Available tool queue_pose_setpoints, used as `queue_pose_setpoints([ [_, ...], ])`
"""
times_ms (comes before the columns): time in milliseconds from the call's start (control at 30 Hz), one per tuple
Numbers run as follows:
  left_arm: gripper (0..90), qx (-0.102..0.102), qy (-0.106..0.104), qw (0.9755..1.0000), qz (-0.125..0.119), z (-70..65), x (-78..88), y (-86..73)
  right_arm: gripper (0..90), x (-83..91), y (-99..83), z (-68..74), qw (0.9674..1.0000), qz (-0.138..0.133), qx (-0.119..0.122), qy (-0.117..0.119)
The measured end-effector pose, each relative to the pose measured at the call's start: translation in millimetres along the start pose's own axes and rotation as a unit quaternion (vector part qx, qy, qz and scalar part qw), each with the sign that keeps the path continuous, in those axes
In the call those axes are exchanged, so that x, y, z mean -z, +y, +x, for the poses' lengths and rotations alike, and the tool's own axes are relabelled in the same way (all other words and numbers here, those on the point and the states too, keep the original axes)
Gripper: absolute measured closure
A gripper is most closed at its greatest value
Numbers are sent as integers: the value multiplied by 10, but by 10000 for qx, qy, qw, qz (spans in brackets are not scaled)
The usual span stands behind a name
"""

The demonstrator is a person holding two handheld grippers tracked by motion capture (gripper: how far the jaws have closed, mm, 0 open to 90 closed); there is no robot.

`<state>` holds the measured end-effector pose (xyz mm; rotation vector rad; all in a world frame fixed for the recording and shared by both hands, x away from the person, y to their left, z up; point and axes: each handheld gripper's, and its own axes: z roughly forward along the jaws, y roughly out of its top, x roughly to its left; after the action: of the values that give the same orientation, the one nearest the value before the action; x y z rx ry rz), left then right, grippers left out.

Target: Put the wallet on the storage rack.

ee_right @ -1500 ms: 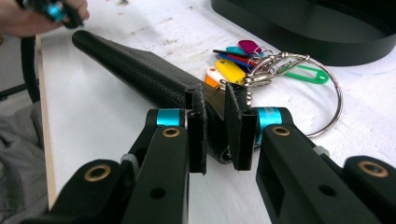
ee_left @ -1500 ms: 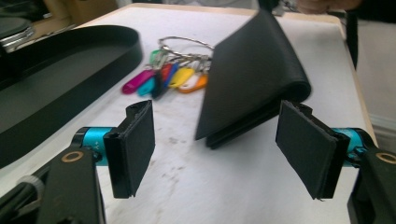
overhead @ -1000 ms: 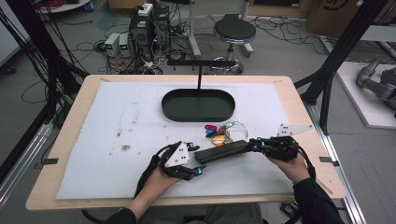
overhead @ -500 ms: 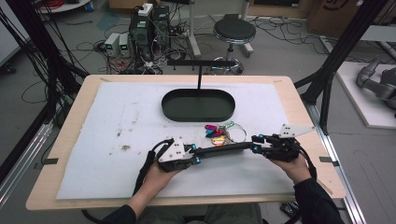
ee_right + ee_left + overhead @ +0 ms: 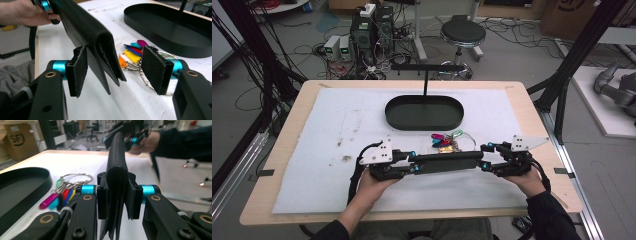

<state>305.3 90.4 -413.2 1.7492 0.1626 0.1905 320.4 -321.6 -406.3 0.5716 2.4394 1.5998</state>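
While the long black wallet (image 5: 446,162) hangs level above the white mat (image 5: 312,150), we see it stretched between our 2 grippers, near the front edge of the table (image 5: 532,110). Our left gripper (image 5: 411,164) has its pads clamped hard on the wallet's left end; the left gripper view shows both black pads (image 5: 102,202) pressing the folded leather (image 5: 117,182) flat from either side, layers squeezed together. That is a firm grip. On the other end, our right gripper (image 5: 483,156) has just been opening: the right gripper view shows the far pad (image 5: 153,68) standing well clear of the wallet (image 5: 95,42), while the near pad sits right against its side, whether touching we cannot tell. So the wallet's end lies between those jaws, unpinched. Just behind the wallet a bunch of keys (image 5: 446,141) with coloured tags lies on the mat, its wire ring beside it. Farther back stands the black oval tray (image 5: 394,117), with a thin black post (image 5: 425,82) and crossbar rising behind it. Both our hands rest low over the mat, sleeves coming in from the bottom of the high view.
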Motion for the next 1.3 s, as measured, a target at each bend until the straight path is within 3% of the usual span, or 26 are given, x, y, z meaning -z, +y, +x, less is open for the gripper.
queue_pose_setpoints([
  [133, 746, 21, -125, 9999, -27, 0, -19, -9, 389, -76, 18, 41, 9997, 133, 59, 178],
  [167, 746, 10, -140, 9999, -16, -2, -24, -11, 427, -97, 21, 52, 9996, 164, 91, 219],
  [233, 745, -8, -139, 9999, 20, -3, -32, -19, 589, -122, 19, 74, 9988, 276, 189, 363],
  [367, 738, 38, -146, 9999, 19, 12, -20, -51, 713, -131, 7, 88, 9974, 412, 317, 493],
  [500, 685, 153, -110, 9998, 76, 28, -20, -85, 753, -129, 12, 109, 9969, 403, 316, 603],
  [633, 524, 254, -1, 9987, 450, 39, -91, -121, 762, -129, 13, 118, 9970, 417, 339, 557],
  [733, 477, 249, 34, 9979, 605, 38, -137, -141, 764, -132, 11, 115, 9969, 424, 313, 582],
  [900, 531, 126, 44, 9963, 855, 30, -186, -154, 764, -130, 15, 120, 9965, 401, 334, 660],
  [1200, 638, 200, 45, 9933, 1137, 50, -223, -186, 764, -129, 14, 119, 9965, 374, 327, 671],
  [1300, 692, 201, 19, 9934, 1130, 49, -222, -185, 761, -128, 10, 114, 9965, 401, 313, 661],
])
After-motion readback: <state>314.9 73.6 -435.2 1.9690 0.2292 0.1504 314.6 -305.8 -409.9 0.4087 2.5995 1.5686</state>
